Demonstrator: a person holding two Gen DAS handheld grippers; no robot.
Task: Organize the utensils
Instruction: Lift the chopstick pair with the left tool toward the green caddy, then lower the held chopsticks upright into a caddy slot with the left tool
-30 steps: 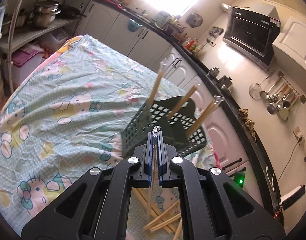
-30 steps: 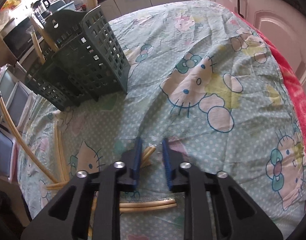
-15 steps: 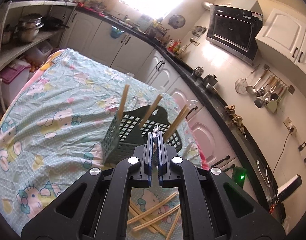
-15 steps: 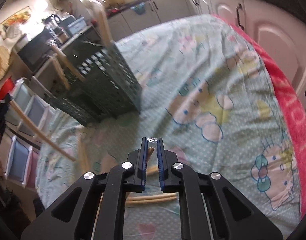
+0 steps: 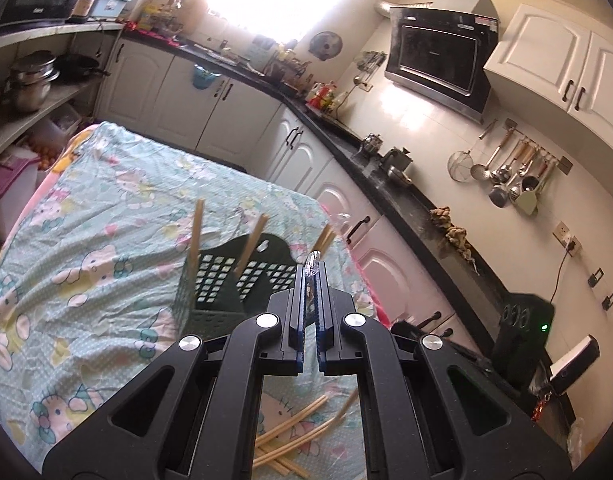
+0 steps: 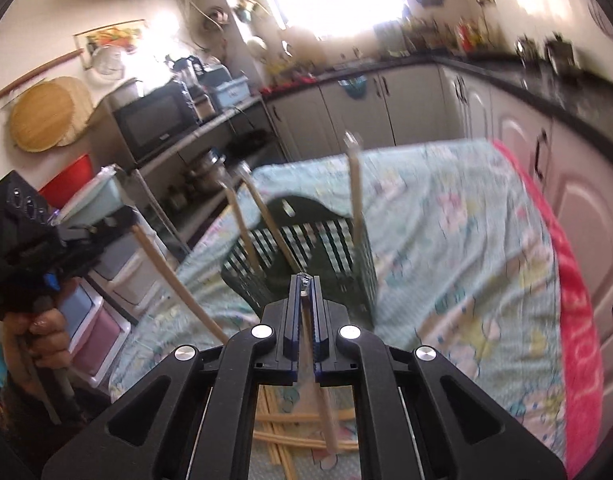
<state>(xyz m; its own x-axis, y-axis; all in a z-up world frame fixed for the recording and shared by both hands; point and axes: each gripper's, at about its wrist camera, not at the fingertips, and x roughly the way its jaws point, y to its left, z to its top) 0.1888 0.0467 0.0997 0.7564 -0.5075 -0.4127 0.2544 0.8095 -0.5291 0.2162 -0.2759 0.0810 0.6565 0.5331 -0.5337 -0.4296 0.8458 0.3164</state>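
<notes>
Both tongs, left (image 5: 311, 276) and right (image 6: 304, 286), are each gripping 1 wrapped chopstick (image 6: 320, 396), hovering just short of the basket (image 6: 326, 248); next, lowering each into a compartment.

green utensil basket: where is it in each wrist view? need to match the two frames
Left wrist: green basket sits centre-left, just beyond the left gripper, with chopsticks standing in it.
Right wrist: the same basket is at centre, right behind the right gripper; blurred by motion.
Shared landmark: the blue bag hanging on the white cabinets, plus the cartoon-print tablecloth.
</notes>
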